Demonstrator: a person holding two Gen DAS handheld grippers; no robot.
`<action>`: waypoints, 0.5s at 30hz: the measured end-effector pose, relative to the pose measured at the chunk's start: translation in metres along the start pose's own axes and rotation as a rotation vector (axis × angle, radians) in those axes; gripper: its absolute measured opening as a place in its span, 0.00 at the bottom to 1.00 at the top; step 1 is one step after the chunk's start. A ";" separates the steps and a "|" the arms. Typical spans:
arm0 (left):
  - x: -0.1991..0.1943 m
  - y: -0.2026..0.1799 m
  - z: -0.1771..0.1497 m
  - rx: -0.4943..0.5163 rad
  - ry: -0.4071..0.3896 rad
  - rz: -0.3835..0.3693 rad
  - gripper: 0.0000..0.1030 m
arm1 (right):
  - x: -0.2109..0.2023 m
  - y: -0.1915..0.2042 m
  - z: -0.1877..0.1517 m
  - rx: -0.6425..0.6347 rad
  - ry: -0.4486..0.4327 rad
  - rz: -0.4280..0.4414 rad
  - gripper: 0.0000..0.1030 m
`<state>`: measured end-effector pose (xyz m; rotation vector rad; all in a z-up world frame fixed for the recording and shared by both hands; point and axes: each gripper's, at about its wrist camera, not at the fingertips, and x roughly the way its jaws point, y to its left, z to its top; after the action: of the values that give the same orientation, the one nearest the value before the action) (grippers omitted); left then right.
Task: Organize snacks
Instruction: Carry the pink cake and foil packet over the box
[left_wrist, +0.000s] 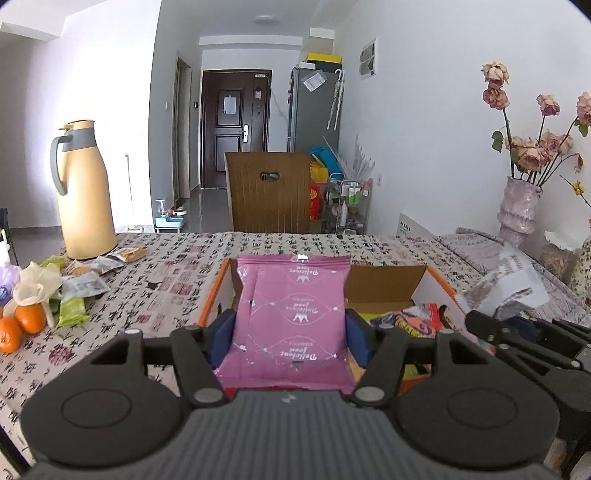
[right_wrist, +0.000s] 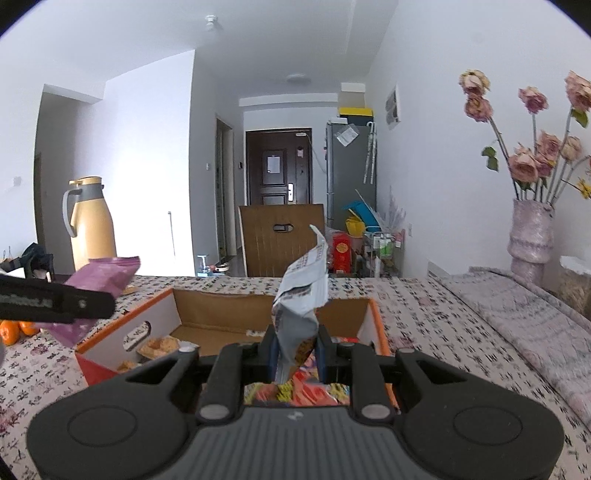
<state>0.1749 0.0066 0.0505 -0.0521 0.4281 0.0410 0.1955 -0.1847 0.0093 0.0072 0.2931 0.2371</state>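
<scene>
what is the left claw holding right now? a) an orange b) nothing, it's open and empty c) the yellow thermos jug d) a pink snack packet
d: in the left wrist view the left claw has its blue pads pressed on both sides of the pink plastic snack packet, held above the open orange-edged cardboard box.

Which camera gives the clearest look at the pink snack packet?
The left wrist view: the pink snack packet fills the middle, face on, clamped between the left gripper pads, print readable. The right wrist view shows it only at the left edge, partly hidden behind that gripper's black finger.
</scene>
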 end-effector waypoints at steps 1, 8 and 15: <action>0.003 -0.001 0.001 0.000 0.000 0.000 0.61 | 0.004 0.002 0.002 -0.006 -0.001 0.004 0.19; 0.033 0.000 0.013 -0.011 0.001 0.010 0.61 | 0.037 0.014 0.013 -0.034 0.026 0.028 0.19; 0.061 0.004 0.013 -0.033 0.007 0.035 0.61 | 0.071 0.019 0.014 -0.030 0.056 0.047 0.19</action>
<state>0.2358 0.0132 0.0371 -0.0771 0.4353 0.0828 0.2617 -0.1495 0.0034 -0.0218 0.3455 0.2888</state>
